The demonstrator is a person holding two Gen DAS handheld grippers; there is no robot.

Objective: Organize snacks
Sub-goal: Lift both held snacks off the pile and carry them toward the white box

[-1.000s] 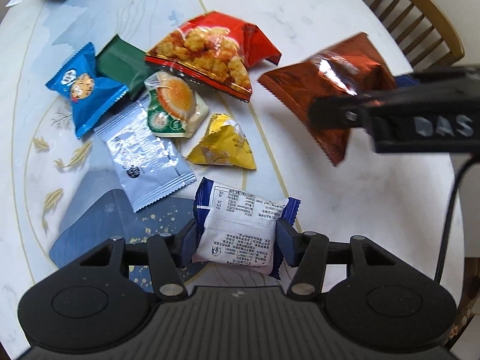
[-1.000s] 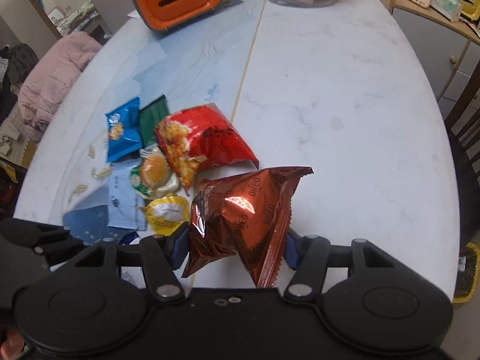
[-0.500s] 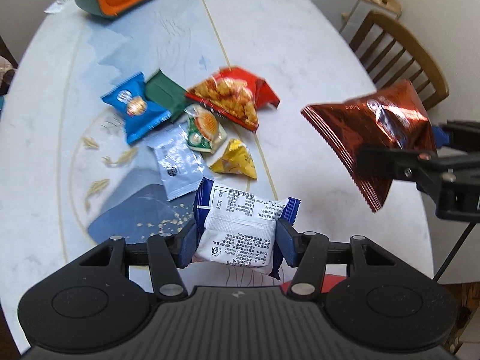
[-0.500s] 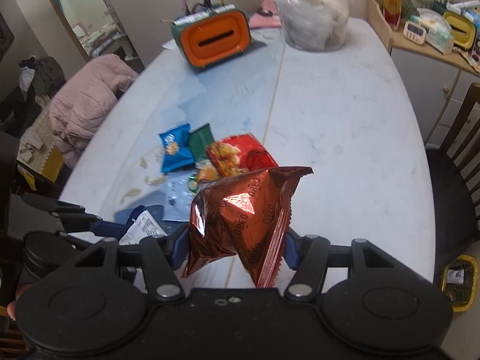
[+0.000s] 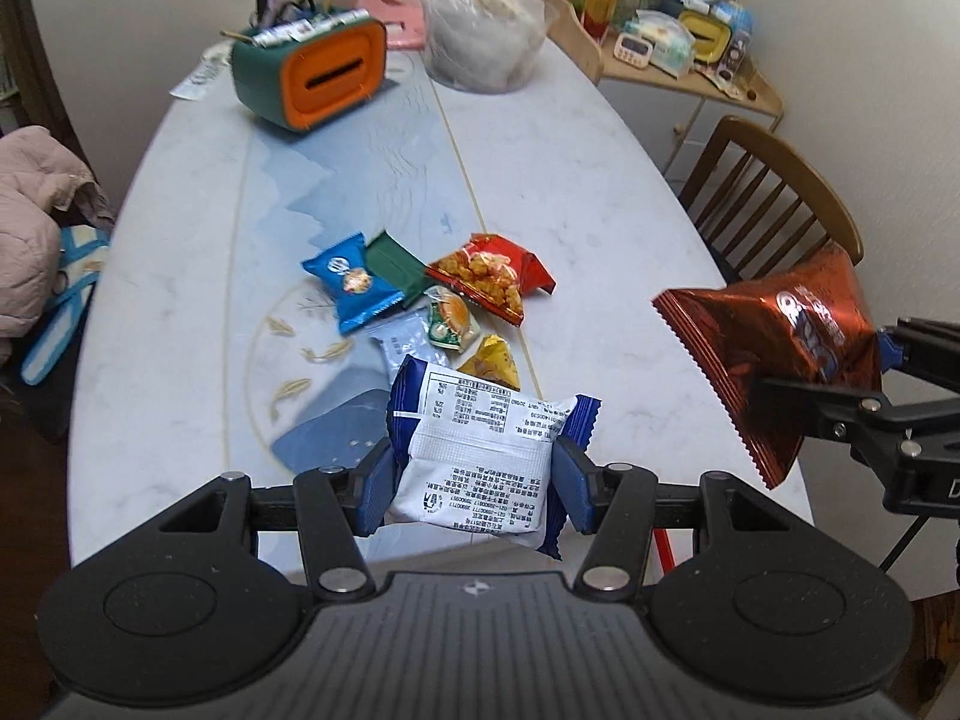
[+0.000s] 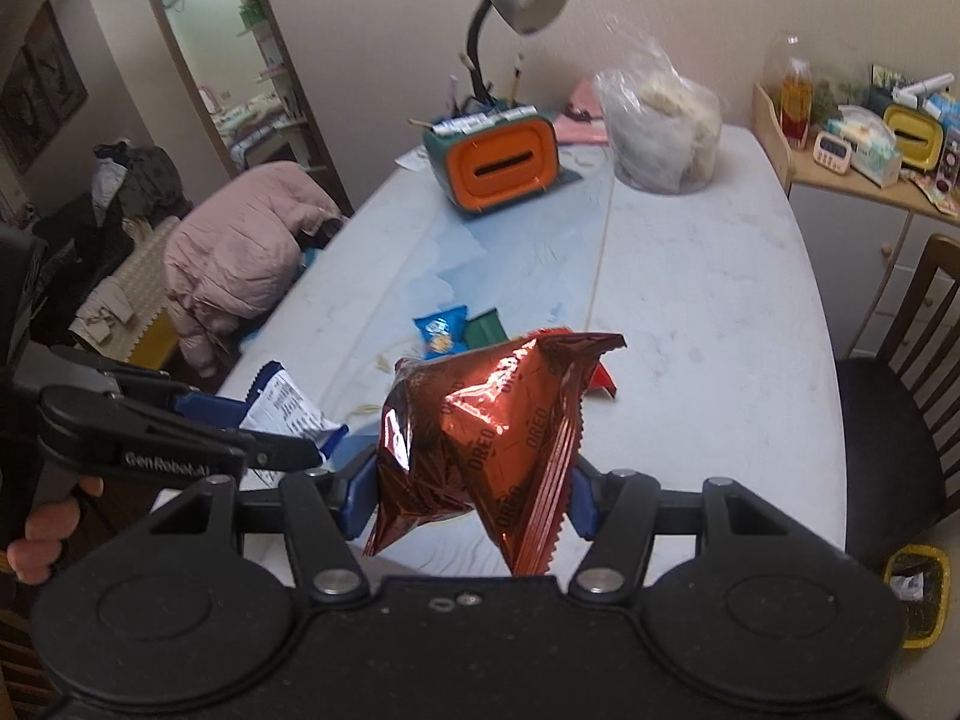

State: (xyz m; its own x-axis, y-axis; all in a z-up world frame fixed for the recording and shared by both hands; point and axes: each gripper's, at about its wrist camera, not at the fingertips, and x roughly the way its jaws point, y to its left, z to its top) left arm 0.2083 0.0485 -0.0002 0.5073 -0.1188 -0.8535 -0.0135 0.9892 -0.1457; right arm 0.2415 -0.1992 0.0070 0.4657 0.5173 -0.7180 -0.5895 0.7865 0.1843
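The right gripper (image 6: 474, 495) clenches a puffy, crinkly Oreo bag (image 6: 486, 432), light and slippery, pinched at its lower body. The left gripper (image 5: 471, 480) grasps a smaller white-and-blue snack packet (image 5: 480, 450) mid-sides, soft, likely crushable.

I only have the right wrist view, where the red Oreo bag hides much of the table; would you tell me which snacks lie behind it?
Observer: A red bag of fried snacks lies beside the green packet.
Operator: Thank you. Is anything nearer to us than those?
Observer: Yes, a yellow triangular packet and a silver-blue sachet lie on the table.
Operator: And what does the left gripper hold?
Observer: The left gripper has its jaws shut on a white and blue packet, printed back facing up.
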